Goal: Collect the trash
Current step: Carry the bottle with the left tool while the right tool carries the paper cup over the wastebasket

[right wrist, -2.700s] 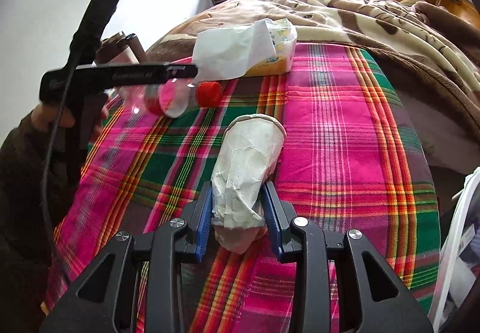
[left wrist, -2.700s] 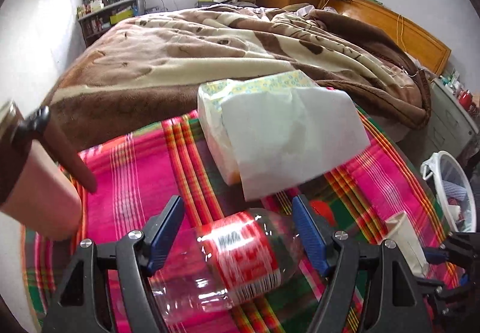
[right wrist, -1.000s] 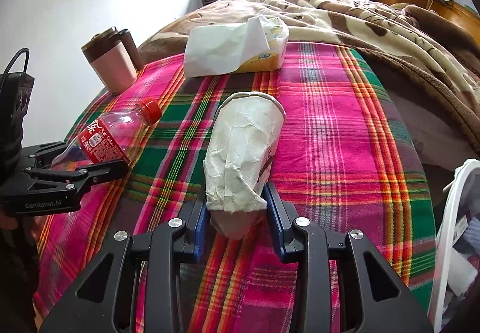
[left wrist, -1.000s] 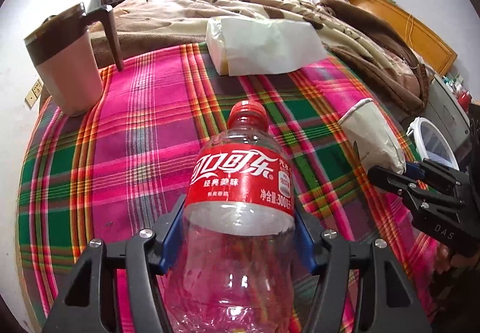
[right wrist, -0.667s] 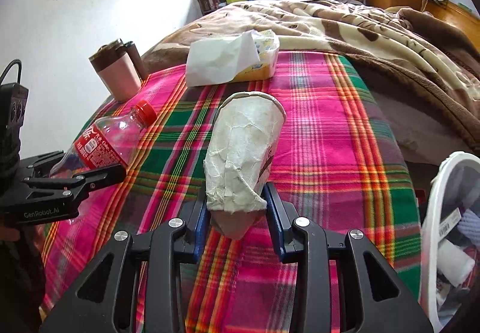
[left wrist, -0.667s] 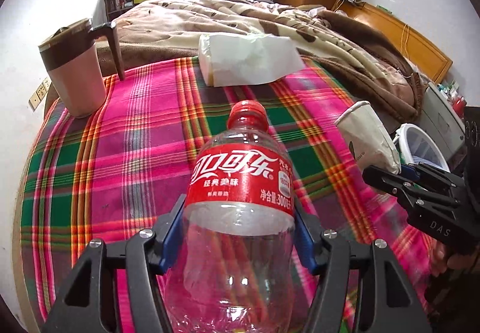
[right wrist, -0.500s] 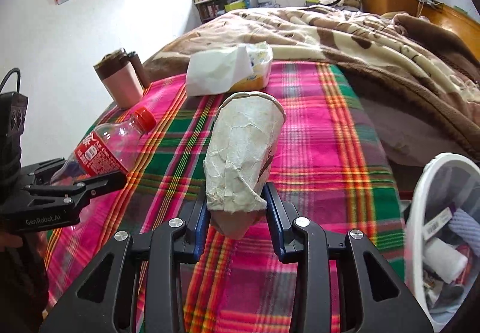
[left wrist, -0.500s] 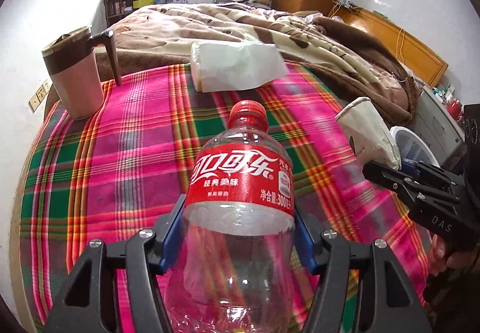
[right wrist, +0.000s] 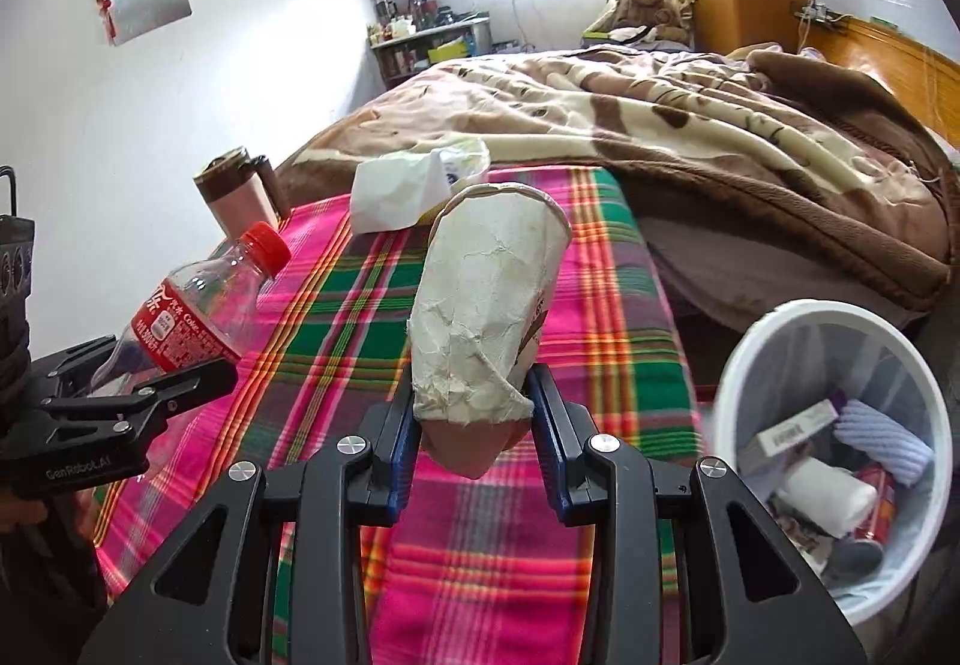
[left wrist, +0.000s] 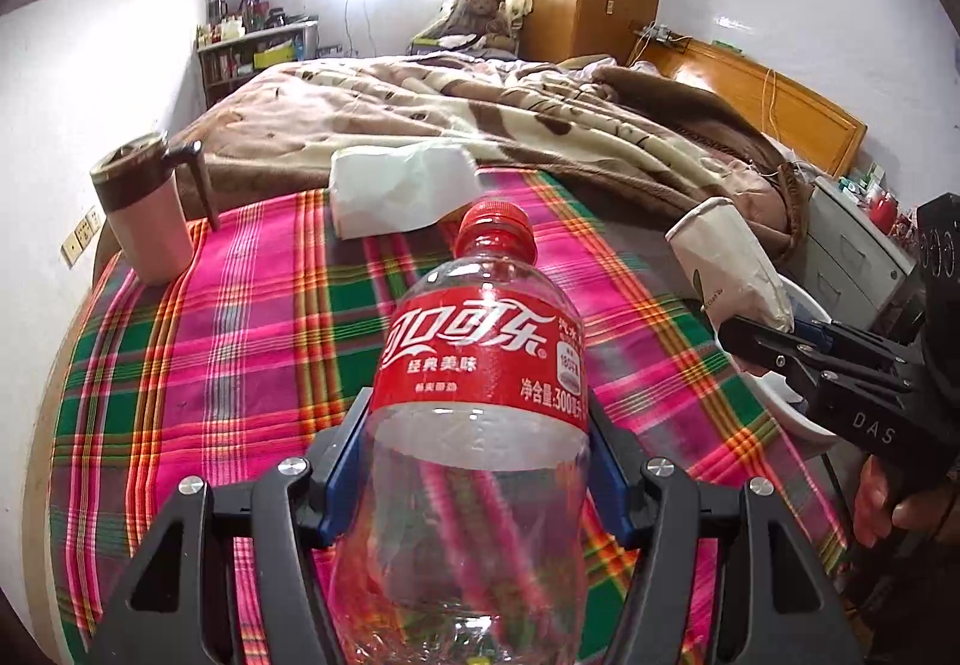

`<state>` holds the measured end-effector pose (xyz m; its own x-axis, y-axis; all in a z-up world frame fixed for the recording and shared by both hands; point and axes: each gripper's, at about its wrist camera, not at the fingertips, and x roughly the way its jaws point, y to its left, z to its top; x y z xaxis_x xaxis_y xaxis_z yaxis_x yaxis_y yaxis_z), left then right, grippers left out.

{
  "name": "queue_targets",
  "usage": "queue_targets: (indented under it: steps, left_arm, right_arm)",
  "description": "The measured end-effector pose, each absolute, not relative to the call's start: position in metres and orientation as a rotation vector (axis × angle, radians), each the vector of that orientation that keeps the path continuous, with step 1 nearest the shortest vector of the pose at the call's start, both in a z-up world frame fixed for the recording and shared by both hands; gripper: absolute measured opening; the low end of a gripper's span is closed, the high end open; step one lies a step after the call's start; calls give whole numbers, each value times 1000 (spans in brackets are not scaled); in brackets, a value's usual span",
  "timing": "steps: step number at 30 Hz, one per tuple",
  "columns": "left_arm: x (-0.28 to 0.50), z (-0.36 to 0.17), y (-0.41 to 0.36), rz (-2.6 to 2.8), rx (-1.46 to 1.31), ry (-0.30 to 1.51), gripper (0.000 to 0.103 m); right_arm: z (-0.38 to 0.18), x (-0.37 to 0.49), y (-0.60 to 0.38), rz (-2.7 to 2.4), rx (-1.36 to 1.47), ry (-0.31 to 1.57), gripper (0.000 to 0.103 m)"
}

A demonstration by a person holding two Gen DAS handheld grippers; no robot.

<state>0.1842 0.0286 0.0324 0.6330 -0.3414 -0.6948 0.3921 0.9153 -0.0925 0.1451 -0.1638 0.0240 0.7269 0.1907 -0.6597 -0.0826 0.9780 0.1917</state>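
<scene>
My left gripper (left wrist: 480,449) is shut on an empty clear cola bottle (left wrist: 480,365) with a red label and red cap, held above the plaid tablecloth. The same bottle (right wrist: 198,311) shows at the left of the right wrist view. My right gripper (right wrist: 474,419) is shut on a crumpled paper cup (right wrist: 486,305), its mouth pointing away, lifted above the cloth. That cup (left wrist: 726,263) appears at the right of the left wrist view. A white trash bin (right wrist: 738,371) with several pieces of rubbish inside stands low at the right, beside the table.
A pink and brown lidded mug (left wrist: 147,221) stands at the table's far left. A tissue pack (left wrist: 399,191) lies at the far edge of the round table (left wrist: 180,341). Behind it a bed with a brown blanket (left wrist: 480,125). A grey cabinet (left wrist: 852,251) stands at the right.
Both grippers have risen and drawn back from the table with the bottle and cup still held. The trash bin has come into fuller view at the right.
</scene>
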Motion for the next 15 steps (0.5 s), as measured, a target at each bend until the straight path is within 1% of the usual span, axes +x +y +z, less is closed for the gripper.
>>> queue_targets:
  steps: [15]
  left_arm:
    - [140,53,-43,-506,112,688,65]
  right_arm:
    - [40,105,-217,56,189,664,36]
